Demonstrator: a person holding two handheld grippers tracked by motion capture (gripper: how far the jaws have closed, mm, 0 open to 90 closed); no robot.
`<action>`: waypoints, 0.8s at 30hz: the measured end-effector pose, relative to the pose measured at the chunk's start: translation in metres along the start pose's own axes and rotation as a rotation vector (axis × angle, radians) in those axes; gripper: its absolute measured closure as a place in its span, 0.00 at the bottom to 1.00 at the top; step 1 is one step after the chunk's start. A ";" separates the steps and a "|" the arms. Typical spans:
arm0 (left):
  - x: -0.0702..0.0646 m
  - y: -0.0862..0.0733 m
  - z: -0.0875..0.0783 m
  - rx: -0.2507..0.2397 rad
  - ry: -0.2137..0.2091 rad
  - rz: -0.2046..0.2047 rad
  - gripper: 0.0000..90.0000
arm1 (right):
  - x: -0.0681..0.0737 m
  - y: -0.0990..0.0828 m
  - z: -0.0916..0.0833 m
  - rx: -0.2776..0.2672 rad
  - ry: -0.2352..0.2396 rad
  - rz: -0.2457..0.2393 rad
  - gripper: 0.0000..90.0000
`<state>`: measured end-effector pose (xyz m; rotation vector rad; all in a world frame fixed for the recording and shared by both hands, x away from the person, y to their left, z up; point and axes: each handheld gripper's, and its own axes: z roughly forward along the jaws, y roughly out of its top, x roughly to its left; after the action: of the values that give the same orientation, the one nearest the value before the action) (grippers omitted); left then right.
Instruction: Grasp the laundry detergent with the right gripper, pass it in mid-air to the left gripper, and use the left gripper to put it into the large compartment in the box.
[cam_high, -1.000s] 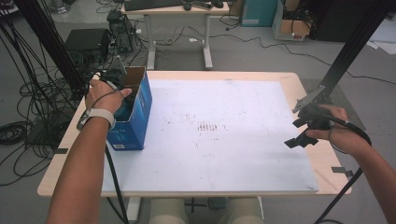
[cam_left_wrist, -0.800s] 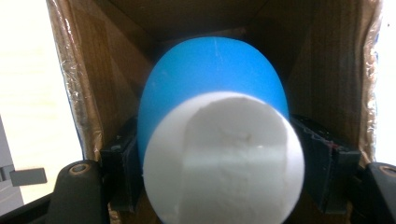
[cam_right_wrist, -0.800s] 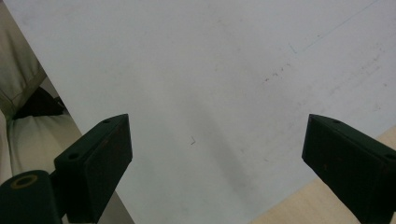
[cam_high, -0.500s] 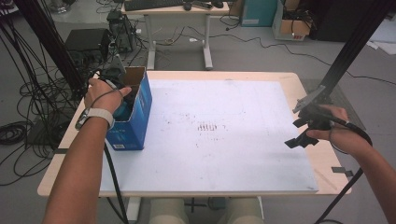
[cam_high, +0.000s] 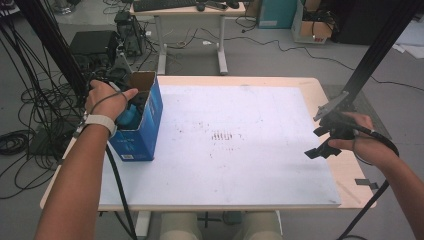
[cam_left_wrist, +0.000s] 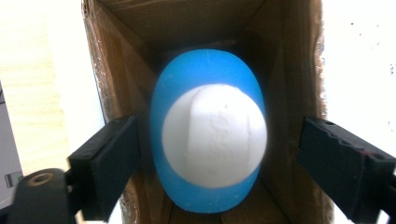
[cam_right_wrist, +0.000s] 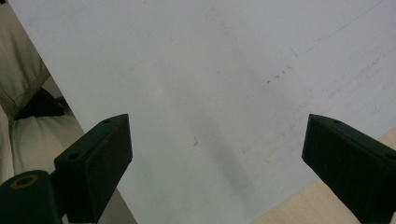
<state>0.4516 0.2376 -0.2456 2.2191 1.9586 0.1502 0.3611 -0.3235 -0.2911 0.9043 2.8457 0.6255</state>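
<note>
Left jaws: spread wide by an opening just made; a gap is seen on each side of the blue bottle with the white cap (cam_left_wrist: 212, 135), which is gripped by neither pad.
Left gripper (cam_left_wrist: 212, 154): lowered into the mouth of the blue carton (cam_high: 142, 127), with the bottle between its jaws.
Bottle: stood inside the carton, cap towards the left gripper's camera; little room is left between it and the brown inner walls (cam_left_wrist: 289, 84).
Carton: set upright and open-topped at the white board's (cam_high: 240, 145) left edge, near the far left corner of the table (cam_high: 345, 175).
Left hand (cam_high: 107, 97): held above the carton's outer side.
Right jaws: held wide apart, with nothing between them.
Right gripper (cam_right_wrist: 217, 158): held over the board's near right edge, where pale wood is seen past the board.
Right hand (cam_high: 357, 137): kept at the table's right side, well apart from the carton.
Open room: the board's middle and right are left bare, marked by faint dark smudges (cam_high: 222, 135).
</note>
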 end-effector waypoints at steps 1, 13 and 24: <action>-0.001 0.000 -0.001 -0.008 -0.004 -0.004 0.13 | 0.000 0.000 0.000 -0.001 0.000 -0.002 0.09; -0.008 0.000 -0.032 -0.065 -0.002 0.105 0.09 | 0.002 0.001 -0.005 -0.001 -0.009 -0.001 0.09; -0.032 0.003 -0.084 -0.138 -0.007 0.219 0.09 | 0.004 0.000 -0.012 0.002 -0.016 0.007 0.09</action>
<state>0.4345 0.2108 -0.1611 2.3322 1.6431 0.2971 0.3553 -0.3254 -0.2798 0.9153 2.8308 0.6140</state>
